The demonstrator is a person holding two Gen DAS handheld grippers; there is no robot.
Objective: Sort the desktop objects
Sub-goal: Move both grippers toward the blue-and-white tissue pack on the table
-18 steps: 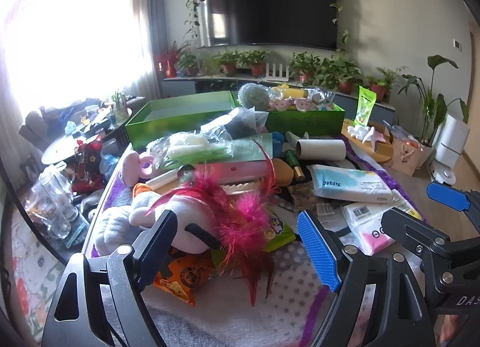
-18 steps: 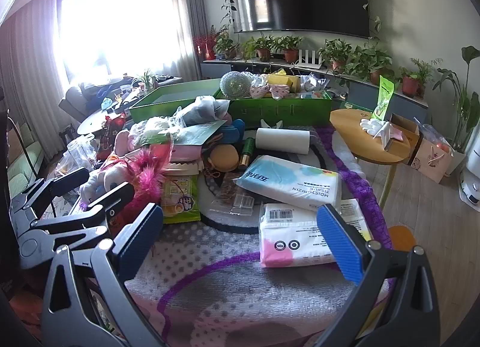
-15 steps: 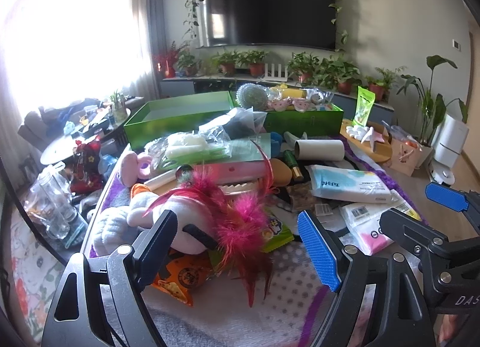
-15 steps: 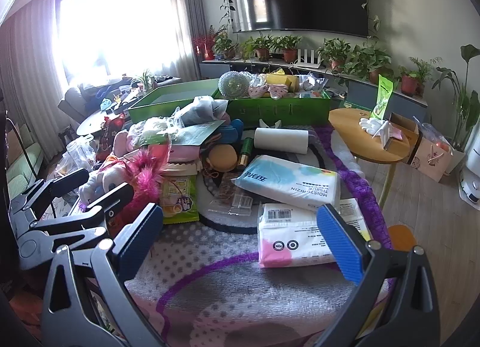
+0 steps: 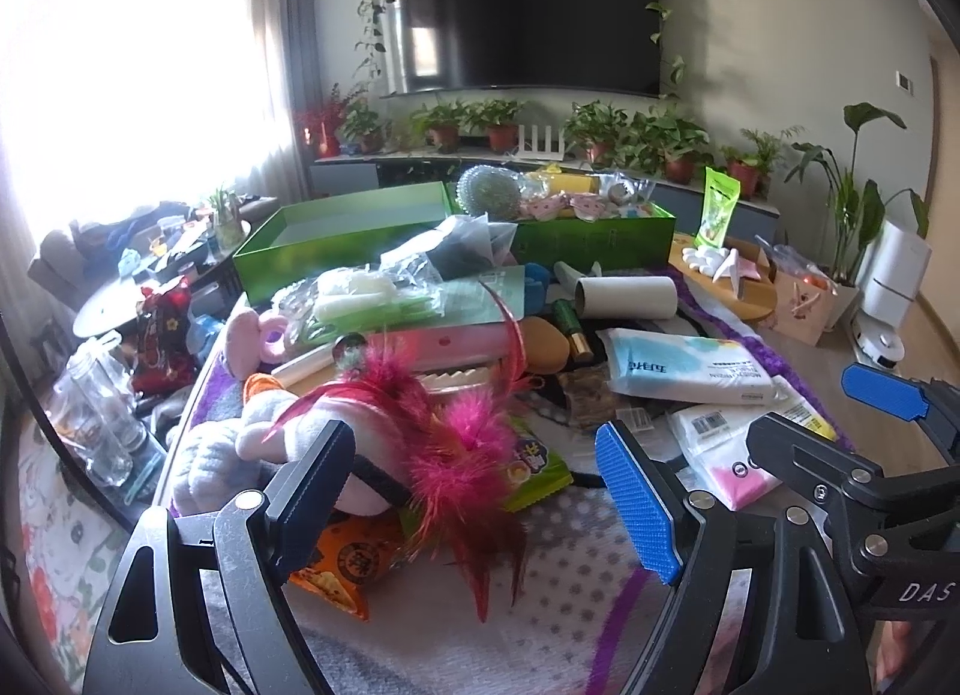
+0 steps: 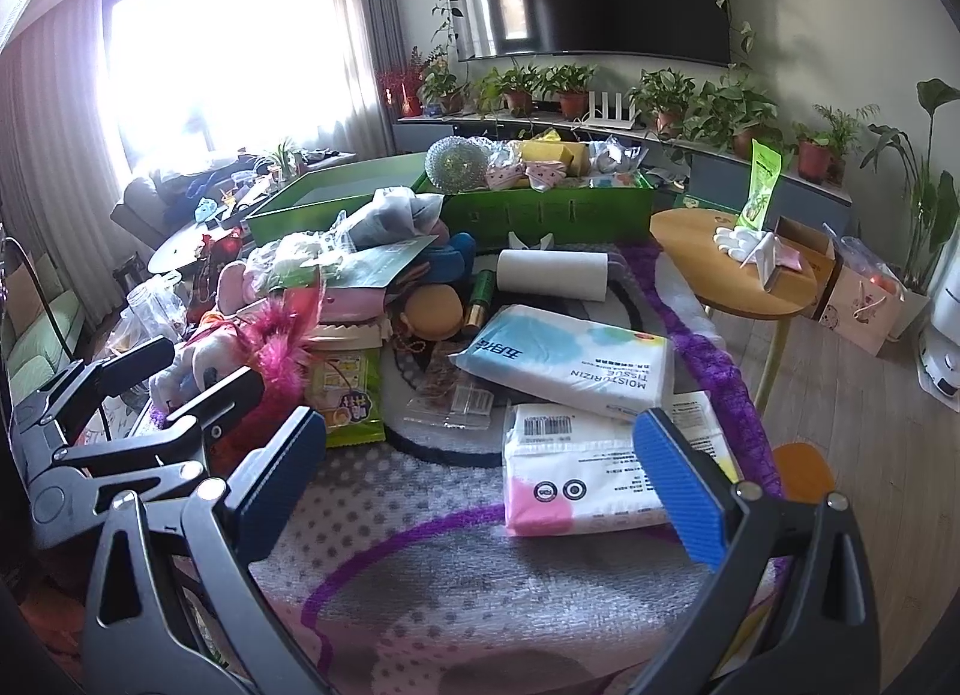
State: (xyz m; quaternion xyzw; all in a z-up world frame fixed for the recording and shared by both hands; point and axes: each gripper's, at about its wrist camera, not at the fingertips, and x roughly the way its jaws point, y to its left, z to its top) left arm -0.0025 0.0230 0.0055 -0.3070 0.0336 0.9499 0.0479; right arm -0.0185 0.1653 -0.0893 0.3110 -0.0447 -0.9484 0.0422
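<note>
Working from the left, my left gripper (image 5: pixel 474 491) hangs released above the near edge of the heap with nothing between its jaws, pointing down at the plush toy (image 5: pixel 228 443) that lies at the table's left side under a spray of pink and red feathers (image 5: pixel 456 443). I judge the plush light and soft, best pinched across its body, while the feathers are flimsy and would crush, so I would take them by the stem. Beneath them sits one orange snack bag (image 5: pixel 342 563) and, just beside, one green snack packet (image 5: pixel 534 467), both crinkly and probably slippery. Further along lies one paper roll (image 6: pixel 552 273) on its side near the green boxes; it looks light, stiff enough to clamp across its width, and liable to roll. To the right are two soft tissue packs, the blue tissue pack (image 6: pixel 570 359) resting partly on the pink tissue pack (image 6: pixel 588 473); both should squash under the pads, so a hold across the short edge seems safest. At the back stand two green boxes (image 6: pixel 540 209), one bare inside, one piled with small things. My right gripper (image 6: pixel 480 473) is likewise spread wide and empty, hovering near the pink pack.
</note>
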